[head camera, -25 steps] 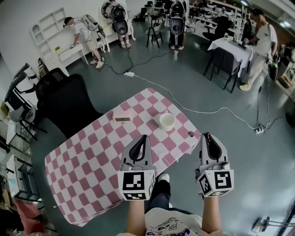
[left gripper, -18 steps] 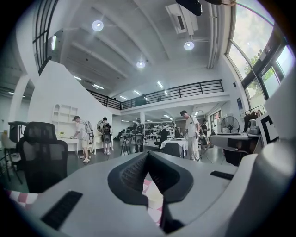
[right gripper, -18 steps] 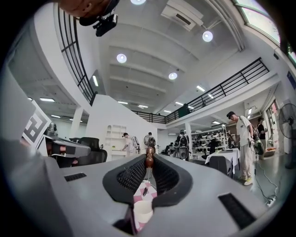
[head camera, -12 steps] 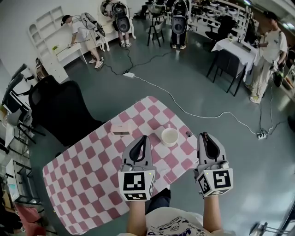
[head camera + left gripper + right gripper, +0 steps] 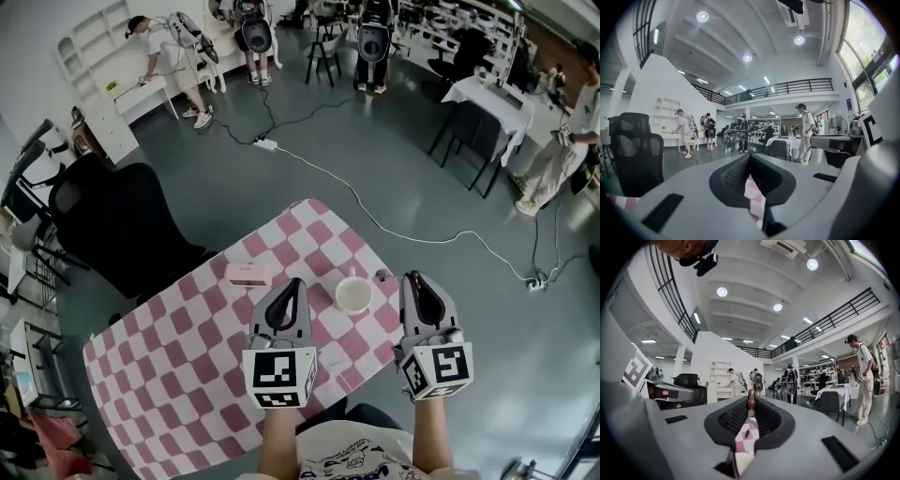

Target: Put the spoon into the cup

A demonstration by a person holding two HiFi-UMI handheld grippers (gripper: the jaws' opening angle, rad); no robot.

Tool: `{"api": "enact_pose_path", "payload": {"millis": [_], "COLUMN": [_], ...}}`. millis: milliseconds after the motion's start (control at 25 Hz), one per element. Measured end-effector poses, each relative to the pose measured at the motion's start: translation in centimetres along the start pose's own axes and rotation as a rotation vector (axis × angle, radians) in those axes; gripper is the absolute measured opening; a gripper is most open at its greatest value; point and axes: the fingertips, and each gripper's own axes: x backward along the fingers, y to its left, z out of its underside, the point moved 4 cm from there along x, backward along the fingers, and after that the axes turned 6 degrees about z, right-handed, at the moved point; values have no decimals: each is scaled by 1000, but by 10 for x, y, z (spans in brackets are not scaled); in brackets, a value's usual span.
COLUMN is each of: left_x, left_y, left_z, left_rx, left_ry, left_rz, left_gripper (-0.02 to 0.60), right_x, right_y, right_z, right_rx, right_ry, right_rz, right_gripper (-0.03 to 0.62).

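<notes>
Right tongs [image 5: 413,277] are clenched on the spoon [image 5: 751,402], pinched at the very tips, brown end up and stem hanging down, so its long axis is close to upright. The cup [image 5: 354,295] stands mouth-up on the checkered surface [image 5: 169,356], just left of those tips. Left tongs [image 5: 296,282] are pressed together and empty on the cup's other side. It looks like the right hand's job: a short carry left, then lower.
</notes>
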Motion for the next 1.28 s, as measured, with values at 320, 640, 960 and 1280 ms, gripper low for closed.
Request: {"api": "enact_pose_path", "payload": {"millis": [320,640,960,1280], "left_x": [-22,-37,-51,-65], "left_y": [10,13,15,17], "left_z": [15,31,50,83], "left_rx": [21,47,83,125], "left_ry": [46,80,138,188], "left_rz": [4,-16,-60,-75], "left_gripper": [14,14,14,14], "right_x": [-28,-47,-66,-83], "right_y": [0,0,-2,-3], "right_z": [21,41,66,115], "right_rx": [-11,-21,-37,-75], "right_ry": [61,123,203,297], "right_rz": [-25,-67,-138,-171], "right_gripper": [51,51,51,51]}}
